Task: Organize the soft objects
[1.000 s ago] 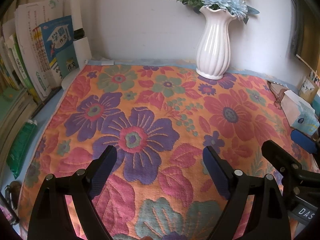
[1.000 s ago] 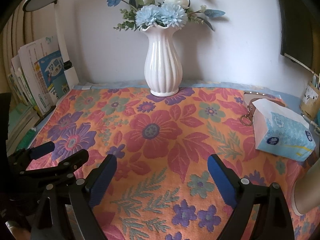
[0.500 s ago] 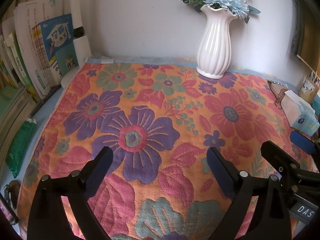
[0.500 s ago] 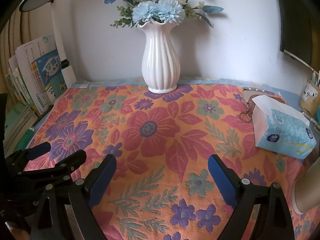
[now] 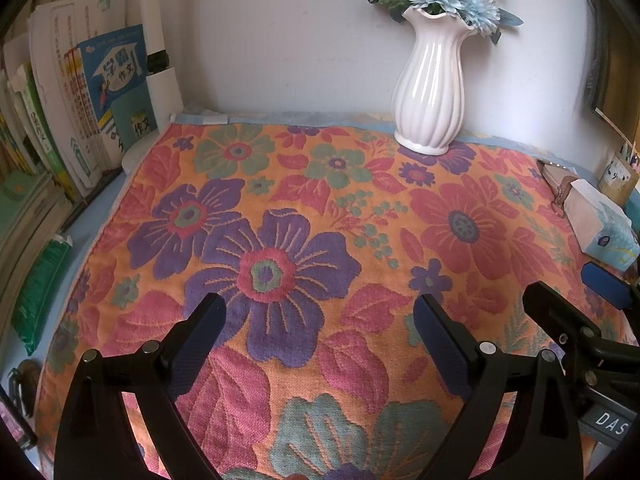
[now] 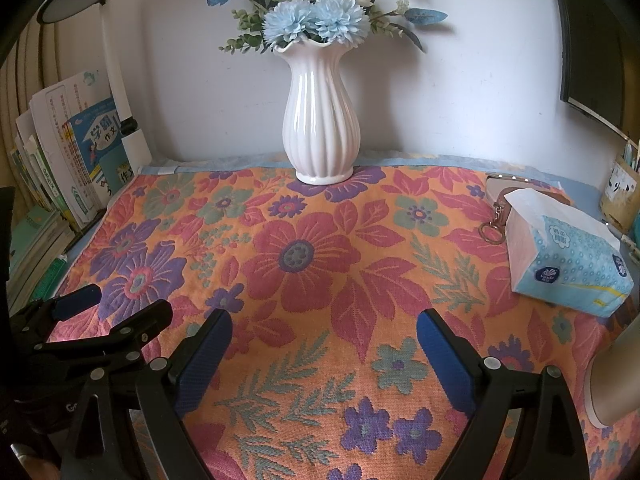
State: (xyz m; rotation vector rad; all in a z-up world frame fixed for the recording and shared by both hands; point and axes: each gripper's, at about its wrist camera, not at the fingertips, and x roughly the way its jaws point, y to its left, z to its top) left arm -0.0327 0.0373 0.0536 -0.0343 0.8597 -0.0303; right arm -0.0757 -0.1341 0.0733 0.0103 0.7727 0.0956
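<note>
A floral towel [image 5: 280, 200] [image 6: 320, 248] in orange, red and purple lies spread flat over the tabletop. A soft blue and white tissue pack [image 6: 568, 256] [image 5: 600, 228] rests on the towel's right side. My left gripper [image 5: 318, 304] hovers over the towel's near part, open, with only cloth showing between its fingers. My right gripper [image 6: 325, 318] hangs beside it on the right, also open and holding nothing. Each gripper shows in the other's view: the right gripper [image 5: 572, 284] at the right edge, the left gripper [image 6: 126, 300] at the left edge.
A white ribbed vase [image 5: 430, 92] [image 6: 320, 120] of blue flowers stands on the towel's far edge against the wall. Books [image 5: 80, 120] and a desk lamp [image 6: 80, 0] line the left side, with a green packet [image 5: 40, 292] below. A brown pouch with key ring [image 6: 500, 204] lies behind the tissue pack.
The left gripper's jaws have spread a little wider. Neither hand has shifted, and the towel and tissue pack lie as before.
</note>
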